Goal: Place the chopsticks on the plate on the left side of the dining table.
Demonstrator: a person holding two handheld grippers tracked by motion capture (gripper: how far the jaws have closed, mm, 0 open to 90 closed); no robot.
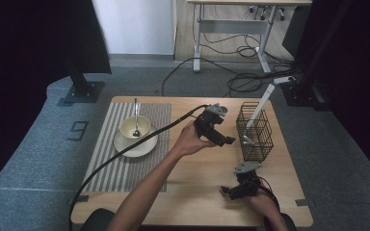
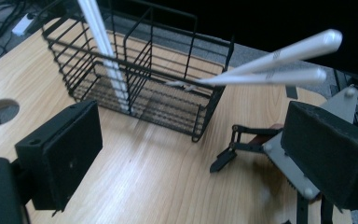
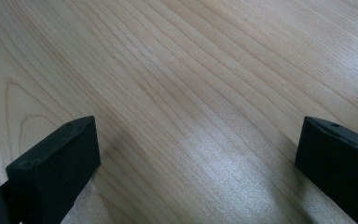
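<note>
Now the left gripper point(image 1: 220, 136) hangs above the middle of the wooden surface point(image 1: 192, 178), just left of the black wire basket point(image 1: 254, 131), with its fingers point(image 2: 58, 154) wide apart and nothing between them. In the left gripper view the basket point(image 2: 135, 74) stands straight ahead on the surface, close to the fingers but not touching them. White chopsticks point(image 2: 270, 65) lean out of one compartment over its rim toward the right, and another white pair point(image 2: 103, 44) stands steeply in the compartment at the left. In the high view a pair point(image 1: 260, 108) sticks up out of the basket, tilted to the right.

Near the front edge the right gripper point(image 1: 232, 190) sits low, in front of the basket and apart from it. Its fingers point(image 3: 56, 168) are spread wide over bare wood and grip nothing.

At the left, a bowl point(image 1: 135, 127) with a spoon point(image 1: 136, 118) in it sits on a saucer point(image 1: 136, 144) on a striped mat point(image 1: 111, 163), well apart from both grippers.
</note>
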